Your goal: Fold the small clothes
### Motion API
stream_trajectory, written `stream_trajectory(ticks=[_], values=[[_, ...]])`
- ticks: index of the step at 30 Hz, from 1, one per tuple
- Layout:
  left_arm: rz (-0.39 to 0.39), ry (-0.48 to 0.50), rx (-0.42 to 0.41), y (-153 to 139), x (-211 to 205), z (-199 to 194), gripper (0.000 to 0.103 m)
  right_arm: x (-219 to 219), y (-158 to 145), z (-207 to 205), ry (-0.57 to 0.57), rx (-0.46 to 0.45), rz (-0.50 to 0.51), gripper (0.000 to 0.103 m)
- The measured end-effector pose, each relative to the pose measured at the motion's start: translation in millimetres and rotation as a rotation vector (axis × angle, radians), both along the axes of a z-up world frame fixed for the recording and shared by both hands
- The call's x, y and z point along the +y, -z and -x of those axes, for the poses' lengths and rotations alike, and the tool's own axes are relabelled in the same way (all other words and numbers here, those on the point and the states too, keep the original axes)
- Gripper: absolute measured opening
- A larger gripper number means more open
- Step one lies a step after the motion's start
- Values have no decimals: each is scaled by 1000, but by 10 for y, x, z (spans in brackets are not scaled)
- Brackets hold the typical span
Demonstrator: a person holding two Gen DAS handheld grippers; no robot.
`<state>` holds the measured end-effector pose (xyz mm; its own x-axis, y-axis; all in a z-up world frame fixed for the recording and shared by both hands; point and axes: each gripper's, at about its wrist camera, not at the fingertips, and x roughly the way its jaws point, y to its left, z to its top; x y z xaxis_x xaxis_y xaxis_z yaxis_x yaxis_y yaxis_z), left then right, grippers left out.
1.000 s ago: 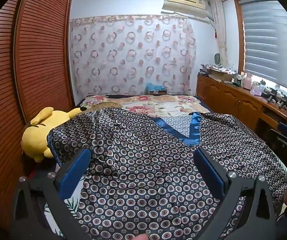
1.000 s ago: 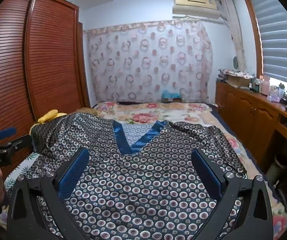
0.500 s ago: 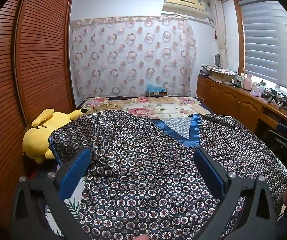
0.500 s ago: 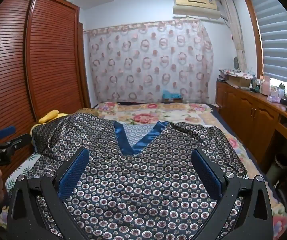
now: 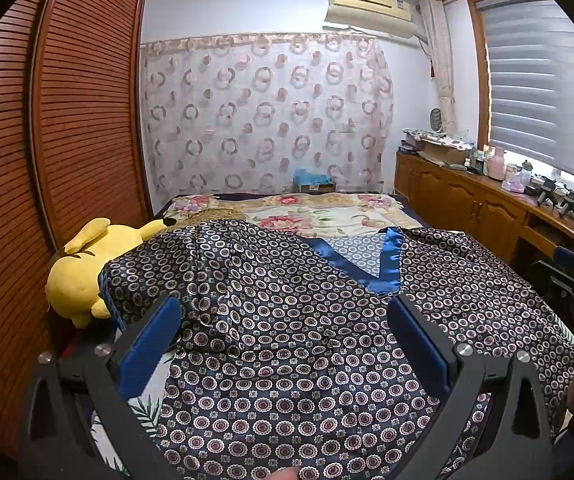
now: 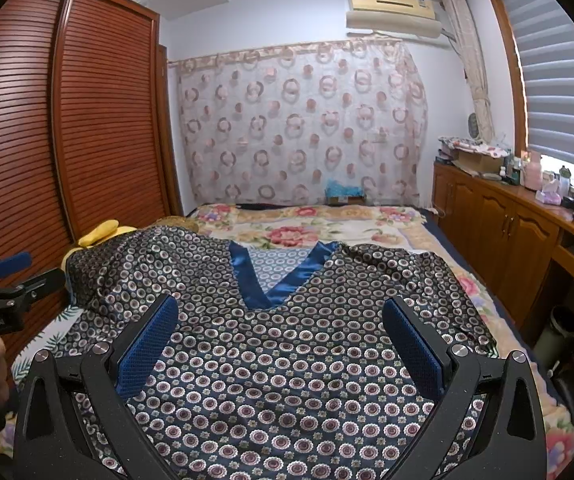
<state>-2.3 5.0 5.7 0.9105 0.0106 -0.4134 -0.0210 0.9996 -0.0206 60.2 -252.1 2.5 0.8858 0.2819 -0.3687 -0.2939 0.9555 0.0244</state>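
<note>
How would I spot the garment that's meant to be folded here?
Find the bed with its floral cover. Spread across its near end lies the dark top, printed with small rings. Its shiny blue V-neck trim sets it apart from the yellow plush toy beside it.

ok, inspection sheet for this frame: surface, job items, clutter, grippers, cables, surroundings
Surface: bed with a floral cover, no bare table.
Job's things: patterned satin top with blue V-neck trim, spread flat and unfolded; its left sleeve is draped over the yellow plush toy.
Clutter: bottles and boxes on the wooden sideboard; blue item at the head of the bed.
Grippers: left gripper open, above the top, holding nothing; right gripper open, likewise.
Cables: nothing seen.
Surroundings: louvred wardrobe, ring-print curtain, air conditioner, window blind.
</note>
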Motion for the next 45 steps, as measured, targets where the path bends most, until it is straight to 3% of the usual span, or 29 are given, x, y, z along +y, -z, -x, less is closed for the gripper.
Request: stream_trajectory(ticks=[45], values=[[-7, 0, -7, 1, -2, 11, 103, 21, 38, -10, -10, -11, -18, 103]])
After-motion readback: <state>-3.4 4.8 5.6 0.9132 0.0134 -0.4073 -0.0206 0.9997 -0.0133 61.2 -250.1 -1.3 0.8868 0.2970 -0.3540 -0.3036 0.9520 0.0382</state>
